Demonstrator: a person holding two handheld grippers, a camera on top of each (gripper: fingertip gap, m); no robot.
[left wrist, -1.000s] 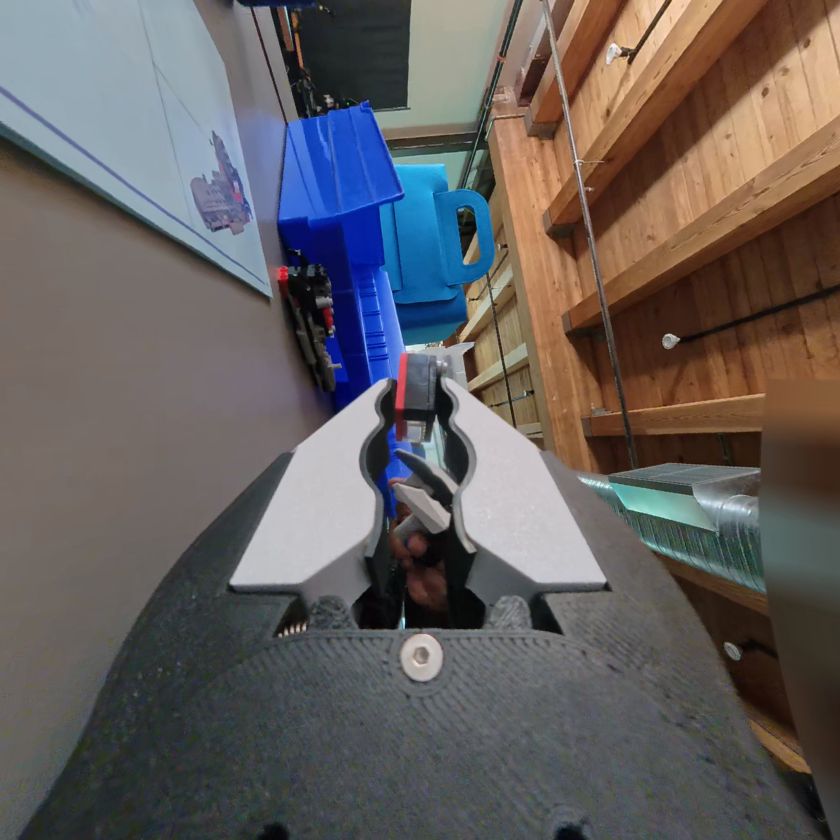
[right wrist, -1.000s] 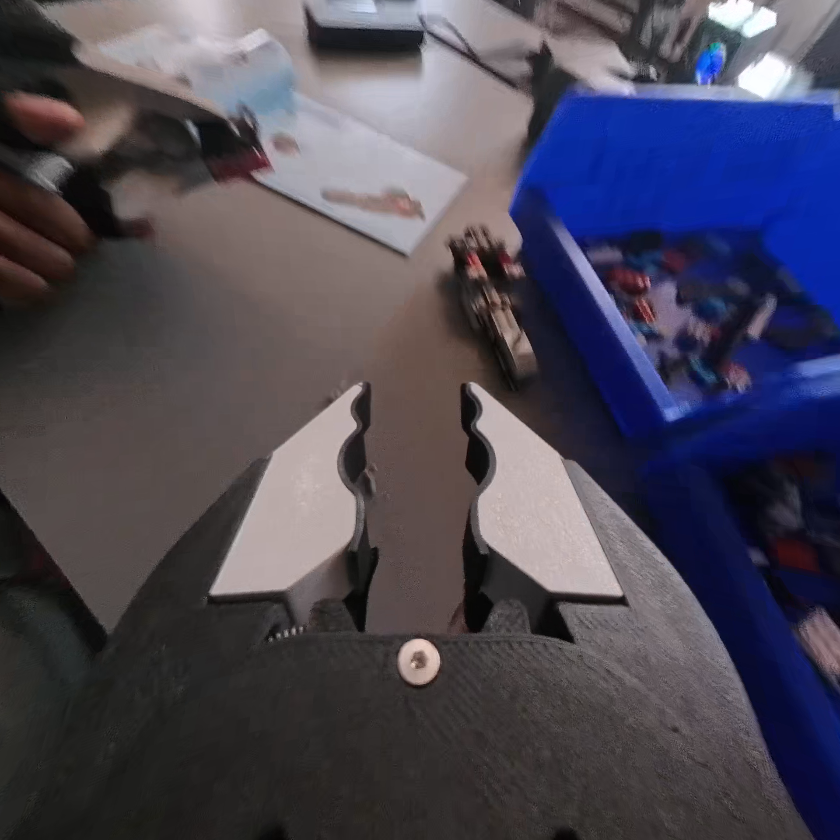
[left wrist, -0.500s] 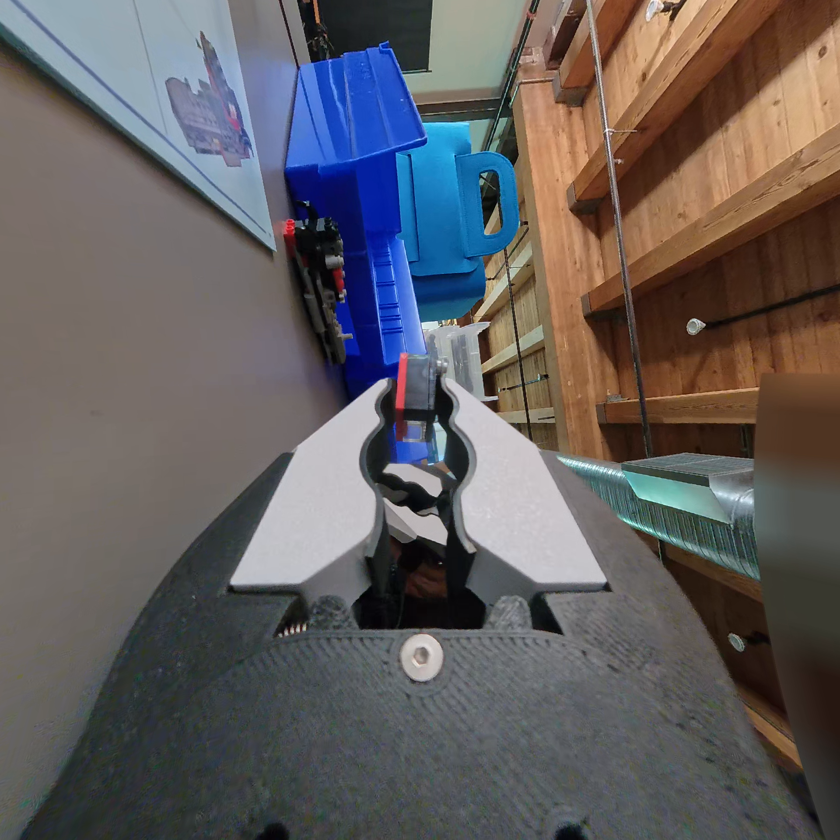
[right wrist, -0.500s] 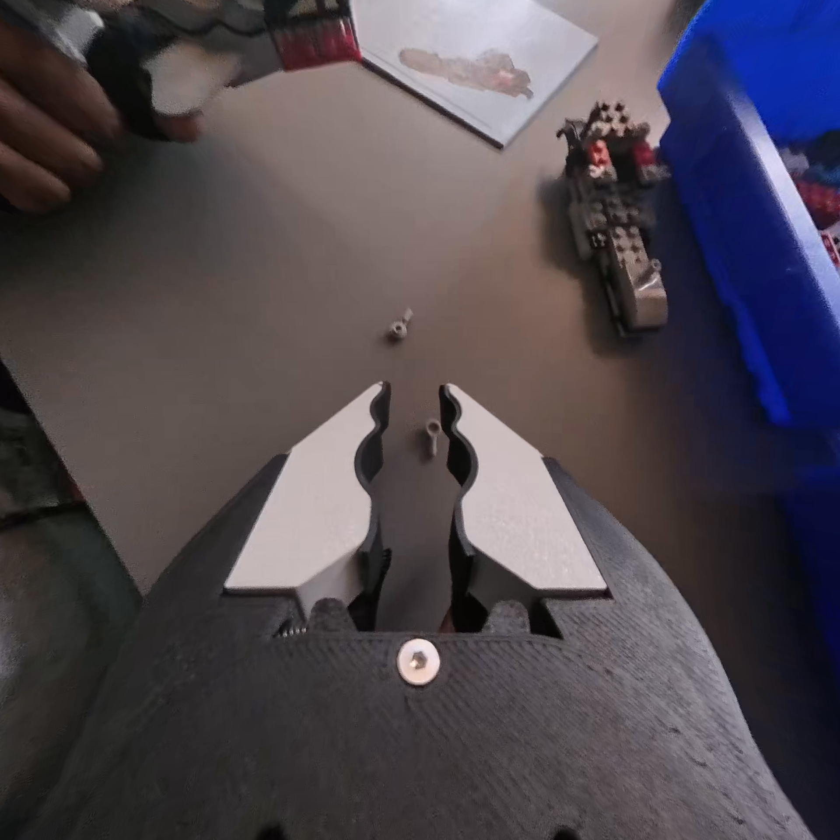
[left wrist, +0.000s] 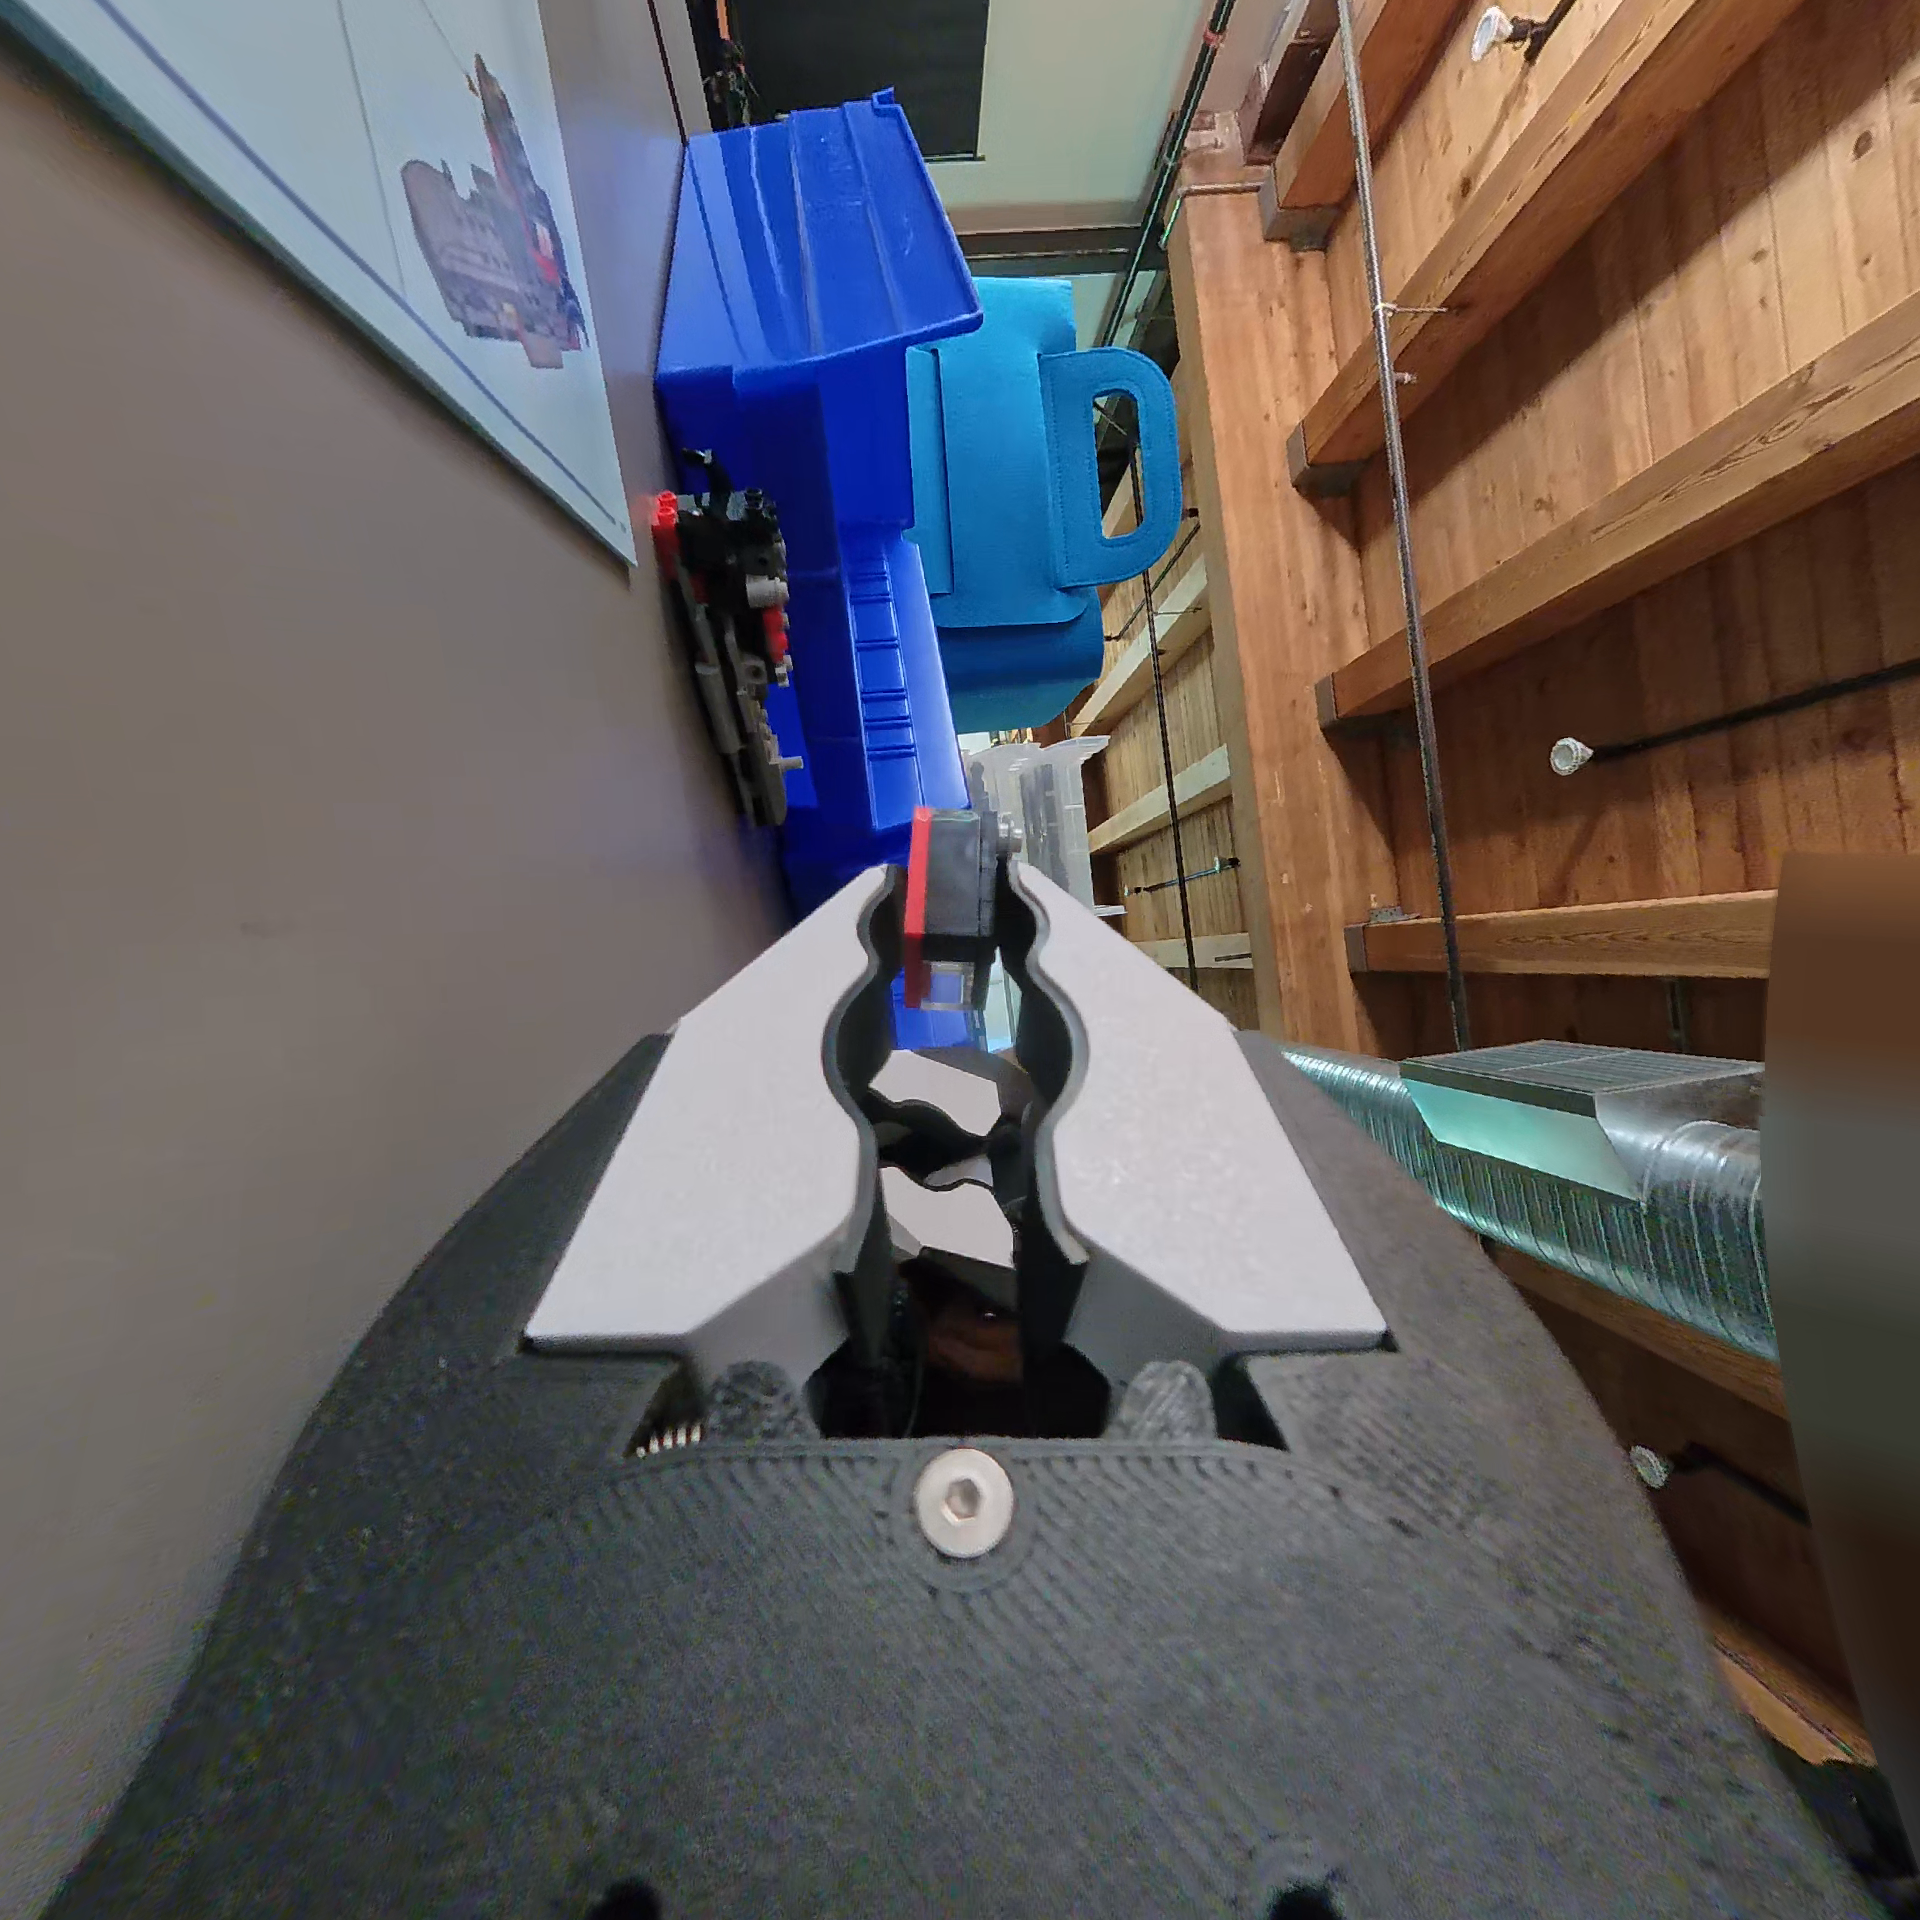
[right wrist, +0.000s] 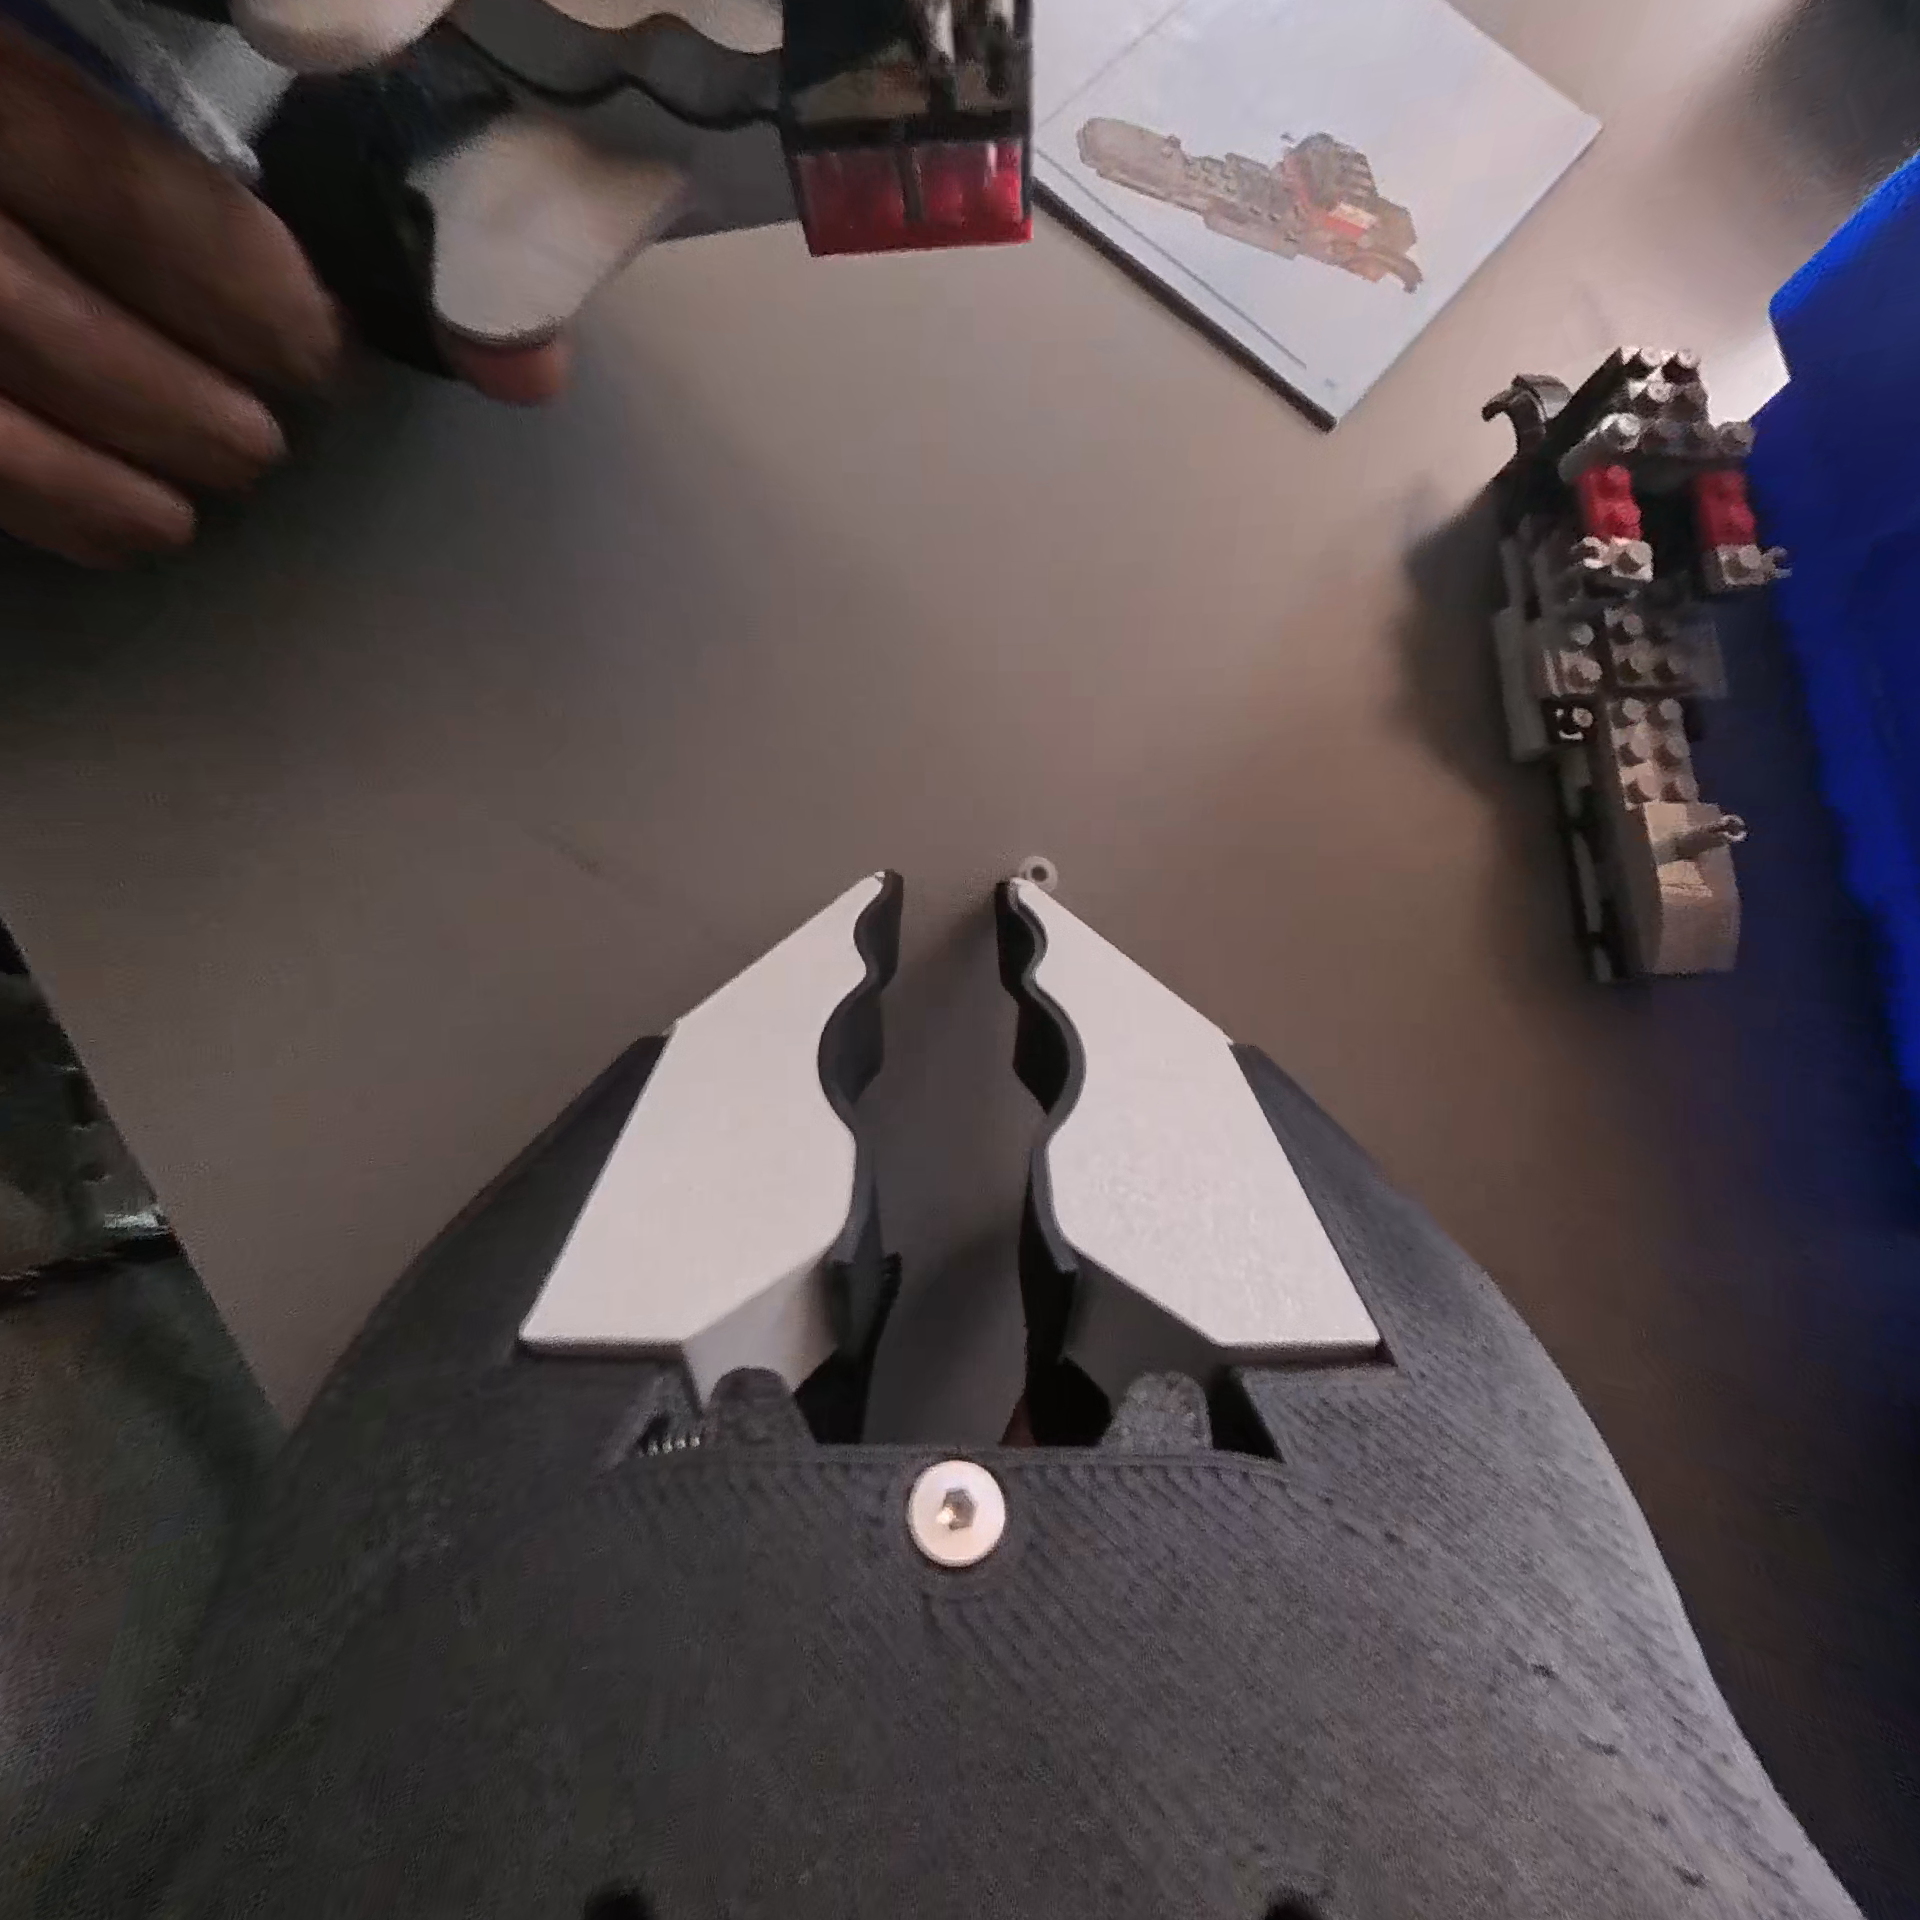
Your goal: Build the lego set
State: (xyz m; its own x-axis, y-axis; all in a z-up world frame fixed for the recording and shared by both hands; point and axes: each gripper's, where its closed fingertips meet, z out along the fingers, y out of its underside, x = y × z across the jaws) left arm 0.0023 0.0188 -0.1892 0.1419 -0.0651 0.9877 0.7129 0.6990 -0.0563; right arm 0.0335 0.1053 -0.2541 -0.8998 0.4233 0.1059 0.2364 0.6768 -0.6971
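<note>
My left gripper [left wrist: 951, 883] is shut on a small sub-assembly [left wrist: 940, 920] of red, black and clear bricks, held off the table and turned sideways. In the right wrist view this sub-assembly [right wrist: 914, 135] hangs at the top, with a hand [right wrist: 135, 343] on the left gripper behind it. My right gripper [right wrist: 948, 894] is open with a narrow gap and holds nothing, low over the brown table [right wrist: 727, 623]. A tiny grey piece [right wrist: 1039, 869] lies on the table just past its right fingertip. The partly built grey, black and red model [right wrist: 1621, 665] lies to the right; it also shows in the left wrist view [left wrist: 727, 644].
An instruction sheet [right wrist: 1309, 208] lies at the far side of the table, also in the left wrist view [left wrist: 416, 239]. A blue bin [right wrist: 1849, 623] stands right beside the model [left wrist: 821, 416], with a light blue bag [left wrist: 1018, 520] behind it. The grippers' ends are close to 12 cm from one another.
My right gripper moved forward over the table and its jaws narrowed; the tiny grey piece went from between the tips to beside the right tip. The left gripper's sub-assembly came closer.
</note>
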